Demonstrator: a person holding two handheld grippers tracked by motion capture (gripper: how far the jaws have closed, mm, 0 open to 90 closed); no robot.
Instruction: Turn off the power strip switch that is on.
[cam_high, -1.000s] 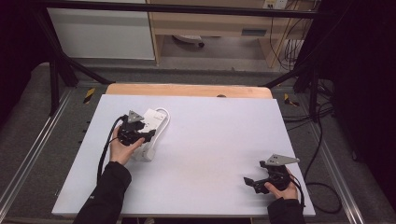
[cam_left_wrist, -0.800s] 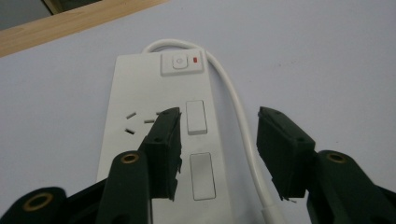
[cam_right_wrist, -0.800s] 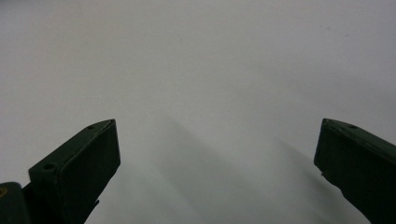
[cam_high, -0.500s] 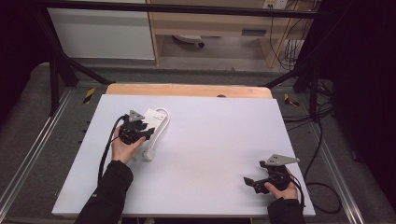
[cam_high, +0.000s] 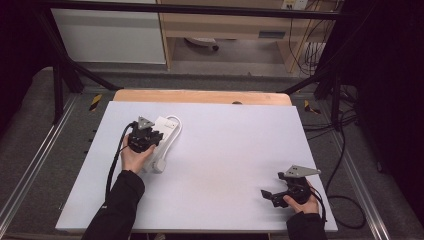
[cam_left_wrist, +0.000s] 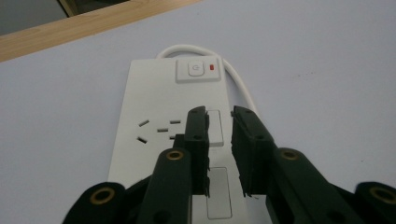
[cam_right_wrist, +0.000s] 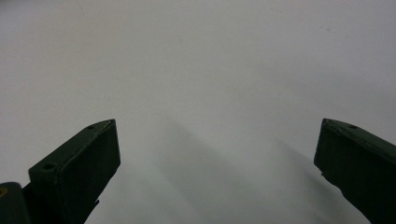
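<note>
A white power strip (cam_high: 165, 131) lies on the left part of the white table, its cable (cam_high: 176, 121) looping at the far end. In the left gripper view the strip (cam_left_wrist: 159, 93) shows a switch with a red light (cam_left_wrist: 213, 67) and socket holes. My left gripper (cam_high: 155, 136) hovers just over the strip; its jaws (cam_left_wrist: 219, 116) have just been closing to a narrow gap, with nothing between them but the strip's face below. My right gripper (cam_high: 273, 186) rests near the table's front right, jaws (cam_right_wrist: 217, 135) wide open over bare table.
A white plug (cam_high: 158, 166) lies at the strip's near end beside the left hand. The table (cam_high: 225, 150) has a wooden strip (cam_high: 200, 96) along its far edge. Black frame bars and cables stand around the table, shelving behind.
The left gripper's jaws look narrower than before over the power strip. Neither hand has shifted, and the right gripper stays the same.
</note>
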